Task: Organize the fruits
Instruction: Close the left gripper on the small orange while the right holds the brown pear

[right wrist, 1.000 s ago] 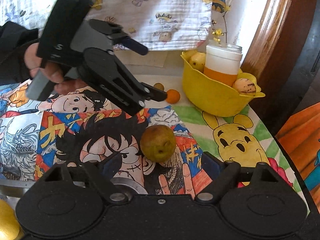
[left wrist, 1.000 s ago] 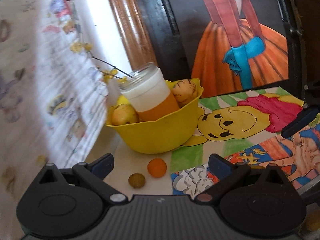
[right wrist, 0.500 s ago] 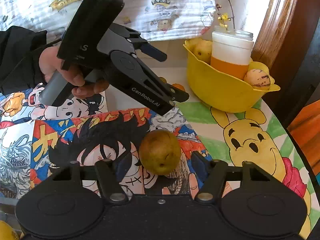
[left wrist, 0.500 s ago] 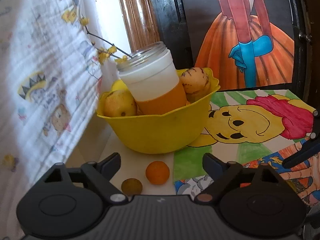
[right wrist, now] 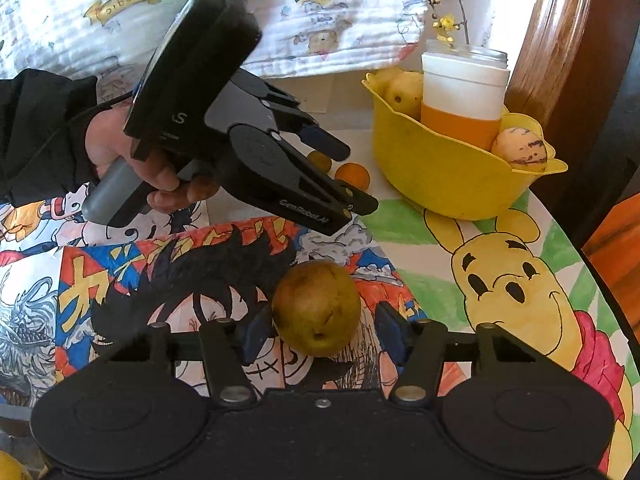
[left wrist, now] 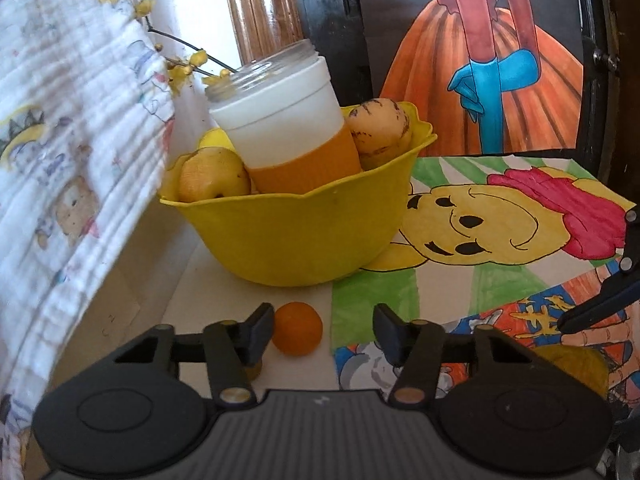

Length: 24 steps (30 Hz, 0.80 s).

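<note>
A yellow bowl (left wrist: 296, 236) holds a white and orange jar (left wrist: 288, 132), a yellow pear (left wrist: 212, 176) and a speckled fruit (left wrist: 380, 132). A small orange fruit (left wrist: 297, 329) lies on the table between the fingers of my open left gripper (left wrist: 324, 330). A small brown fruit (left wrist: 254, 372) is mostly hidden behind the left finger. My right gripper (right wrist: 320, 330) is open around a green-brown pear (right wrist: 317, 308) on the drawing mat, its jaws close to the pear's sides. The bowl (right wrist: 440, 176), orange fruit (right wrist: 353, 176) and left gripper (right wrist: 344, 184) show in the right wrist view.
A printed cloth (left wrist: 68, 152) hangs at the left, close to the bowl. Colourful drawings (right wrist: 500, 280) cover the table. A dark framed painting (left wrist: 500, 60) stands behind. A wooden post (right wrist: 556, 32) rises beside the bowl. A yellow fruit (right wrist: 10, 468) sits at the bottom left corner.
My left gripper has moved forward and down, bringing the orange fruit between its fingers. My right gripper has advanced around the green-brown pear, and its jaws have narrowed.
</note>
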Each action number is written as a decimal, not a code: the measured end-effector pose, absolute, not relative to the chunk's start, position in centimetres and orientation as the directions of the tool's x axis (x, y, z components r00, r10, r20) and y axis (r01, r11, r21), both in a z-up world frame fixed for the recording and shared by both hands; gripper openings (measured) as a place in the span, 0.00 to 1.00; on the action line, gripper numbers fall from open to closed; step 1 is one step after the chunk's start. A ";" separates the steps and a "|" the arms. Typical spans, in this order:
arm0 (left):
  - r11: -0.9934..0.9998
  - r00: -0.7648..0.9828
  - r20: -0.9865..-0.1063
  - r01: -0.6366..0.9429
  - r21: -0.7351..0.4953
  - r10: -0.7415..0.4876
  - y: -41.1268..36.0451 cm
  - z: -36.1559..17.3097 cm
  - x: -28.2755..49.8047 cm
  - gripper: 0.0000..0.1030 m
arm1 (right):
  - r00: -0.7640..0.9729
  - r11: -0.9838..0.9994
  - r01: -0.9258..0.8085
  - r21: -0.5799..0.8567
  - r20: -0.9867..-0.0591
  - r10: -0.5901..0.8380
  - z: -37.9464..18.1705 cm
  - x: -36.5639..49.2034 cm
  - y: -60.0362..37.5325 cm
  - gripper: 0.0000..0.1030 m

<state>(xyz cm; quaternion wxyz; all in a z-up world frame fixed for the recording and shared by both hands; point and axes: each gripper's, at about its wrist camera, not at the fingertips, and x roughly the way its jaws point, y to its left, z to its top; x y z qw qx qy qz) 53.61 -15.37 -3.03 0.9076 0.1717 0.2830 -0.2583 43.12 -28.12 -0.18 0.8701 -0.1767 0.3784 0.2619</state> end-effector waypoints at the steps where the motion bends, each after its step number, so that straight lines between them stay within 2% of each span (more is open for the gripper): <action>1: 0.807 0.704 -0.606 0.567 0.165 -0.371 -15.4 -3.1 53.7 0.54 | 0.576 0.800 -0.590 -0.110 -0.751 0.322 -0.2 43.1 -28.1 0.58; 12: 0.812 0.718 -0.603 0.552 0.190 -0.347 -16.1 -3.2 54.3 0.51 | 0.574 0.804 -0.586 -0.100 -0.752 0.324 -0.8 43.6 -27.8 0.58; 20: 0.819 0.733 -0.590 0.538 0.200 -0.338 -15.9 -3.4 54.3 0.41 | 0.574 0.804 -0.586 -0.103 -0.753 0.323 -1.2 44.0 -27.3 0.53; 24: 0.812 0.734 -0.586 0.546 0.207 -0.344 -15.7 -3.5 54.2 0.41 | 0.576 0.806 -0.584 -0.099 -0.750 0.325 -1.3 44.1 -27.2 0.53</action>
